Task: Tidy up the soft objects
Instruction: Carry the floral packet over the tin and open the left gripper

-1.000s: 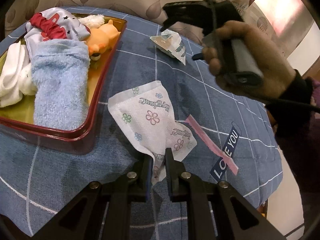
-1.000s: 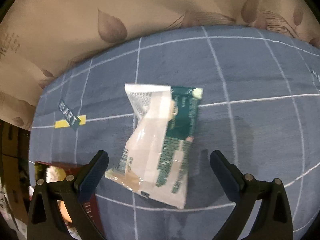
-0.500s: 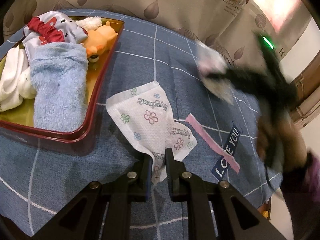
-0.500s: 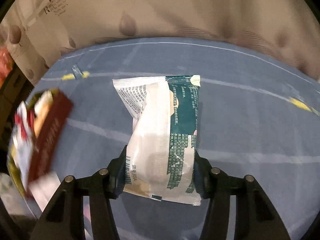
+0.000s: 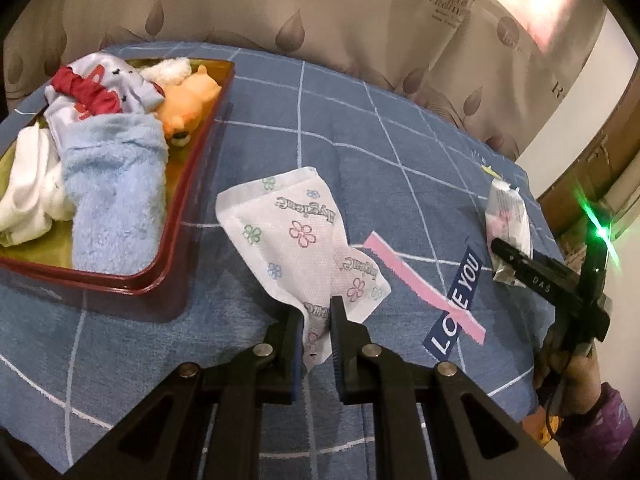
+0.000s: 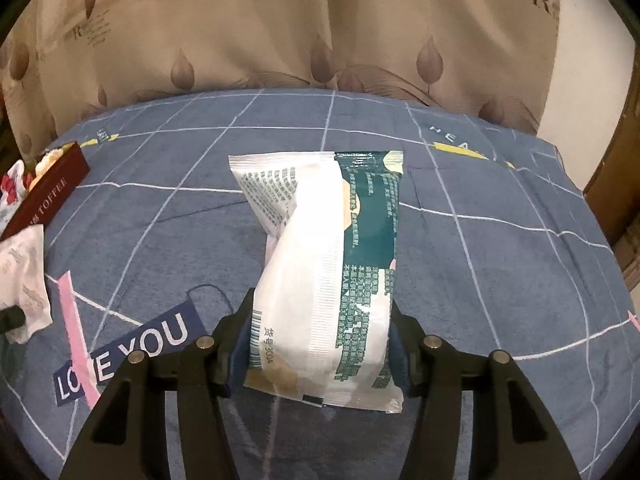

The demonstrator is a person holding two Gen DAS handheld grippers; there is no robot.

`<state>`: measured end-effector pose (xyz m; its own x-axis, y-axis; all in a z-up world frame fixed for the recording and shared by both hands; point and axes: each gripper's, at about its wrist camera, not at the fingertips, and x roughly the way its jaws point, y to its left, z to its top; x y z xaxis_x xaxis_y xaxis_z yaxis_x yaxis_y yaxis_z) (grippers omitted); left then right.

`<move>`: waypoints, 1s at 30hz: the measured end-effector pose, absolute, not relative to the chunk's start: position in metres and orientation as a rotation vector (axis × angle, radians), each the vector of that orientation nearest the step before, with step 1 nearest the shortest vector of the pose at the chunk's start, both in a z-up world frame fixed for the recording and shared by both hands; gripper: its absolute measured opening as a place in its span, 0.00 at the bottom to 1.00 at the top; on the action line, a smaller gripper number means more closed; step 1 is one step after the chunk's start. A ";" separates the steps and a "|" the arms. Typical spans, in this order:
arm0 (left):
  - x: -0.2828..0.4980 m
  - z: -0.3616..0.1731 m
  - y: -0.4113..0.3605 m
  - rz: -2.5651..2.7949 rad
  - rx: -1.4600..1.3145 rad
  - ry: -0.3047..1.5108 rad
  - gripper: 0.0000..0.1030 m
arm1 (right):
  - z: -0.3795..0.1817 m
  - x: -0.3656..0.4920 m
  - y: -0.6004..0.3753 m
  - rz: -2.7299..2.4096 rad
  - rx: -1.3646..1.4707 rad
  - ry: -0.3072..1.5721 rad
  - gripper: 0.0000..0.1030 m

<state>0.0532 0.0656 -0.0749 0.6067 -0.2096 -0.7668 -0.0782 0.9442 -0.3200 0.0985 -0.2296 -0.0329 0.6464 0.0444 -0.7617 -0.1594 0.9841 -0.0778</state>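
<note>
My left gripper (image 5: 316, 322) is shut on the near corner of a white flowered hygiene packet (image 5: 296, 232), which lies on the blue checked cloth (image 5: 360, 140). My right gripper (image 6: 320, 332) is shut on a white and green tissue pack (image 6: 328, 248) and holds it above the cloth. In the left wrist view that pack (image 5: 506, 220) and the right gripper (image 5: 516, 256) show at the far right, with a hand below. A red tin tray (image 5: 188, 184) at the left holds a blue towel (image 5: 116, 188), white cloth, a patterned garment and an orange plush toy (image 5: 188, 108).
A beige leaf-print curtain (image 6: 320, 32) hangs behind the table. The cloth bears a "LOVE YOU" label (image 5: 460, 300) and a pink strip (image 5: 420, 284). In the right wrist view the tray's red wall (image 6: 48, 196) and the flowered packet (image 6: 24, 272) sit at the left edge.
The right gripper closed on the tissue pack at the far side of the table and carried it to the right, nearer the front edge. My left gripper kept its hold on the flowered packet.
</note>
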 end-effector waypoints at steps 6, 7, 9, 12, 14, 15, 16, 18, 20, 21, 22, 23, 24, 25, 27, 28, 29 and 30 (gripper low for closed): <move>0.046 -0.069 0.057 -0.055 -0.306 0.889 0.12 | -0.038 0.101 -0.228 0.128 -0.109 0.865 0.51; 0.044 -0.068 0.055 -0.054 -0.301 0.883 0.12 | -0.038 0.101 -0.228 0.128 -0.109 0.864 0.51; 0.042 -0.065 0.052 -0.054 -0.287 0.871 0.12 | -0.038 0.101 -0.228 0.129 -0.105 0.865 0.51; 0.036 -0.058 0.054 -0.056 -0.284 0.852 0.12 | -0.038 0.101 -0.227 0.125 -0.114 0.864 0.51; 0.033 -0.051 0.055 -0.057 -0.281 0.837 0.12 | -0.038 0.101 -0.227 0.124 -0.117 0.863 0.51; 0.031 -0.048 0.057 -0.057 -0.280 0.829 0.12 | -0.038 0.101 -0.227 0.123 -0.119 0.863 0.51; 0.031 -0.044 0.059 -0.056 -0.283 0.825 0.12 | -0.038 0.101 -0.227 0.122 -0.121 0.863 0.51; 0.027 -0.037 0.065 -0.052 -0.291 0.817 0.12 | -0.039 0.100 -0.226 0.120 -0.125 0.863 0.51; 0.022 -0.031 0.074 -0.041 -0.297 0.807 0.12 | -0.039 0.101 -0.226 0.121 -0.122 0.863 0.51; 0.019 -0.028 0.079 -0.036 -0.303 0.803 0.12 | -0.039 0.100 -0.226 0.121 -0.124 0.863 0.51; 0.015 -0.024 0.086 -0.027 -0.310 0.797 0.12 | -0.039 0.101 -0.226 0.122 -0.123 0.863 0.51; 0.013 -0.021 0.091 -0.019 -0.314 0.794 0.12 | -0.039 0.101 -0.226 0.122 -0.123 0.863 0.51; 0.010 -0.018 0.097 -0.007 -0.324 0.790 0.12 | -0.039 0.101 -0.226 0.122 -0.123 0.863 0.51; 0.006 -0.014 0.107 0.007 -0.340 0.785 0.12 | -0.039 0.101 -0.226 0.122 -0.123 0.863 0.51; 0.000 -0.008 0.125 0.038 -0.357 0.776 0.12 | -0.040 0.101 -0.226 0.122 -0.125 0.863 0.51; -0.002 -0.004 0.136 0.059 -0.364 0.768 0.12 | -0.040 0.101 -0.227 0.122 -0.124 0.863 0.51; -0.004 -0.001 0.145 0.073 -0.368 0.762 0.12 | -0.040 0.101 -0.227 0.122 -0.124 0.863 0.51; -0.005 0.002 0.156 0.093 -0.375 0.756 0.12 | -0.040 0.101 -0.226 0.122 -0.123 0.863 0.51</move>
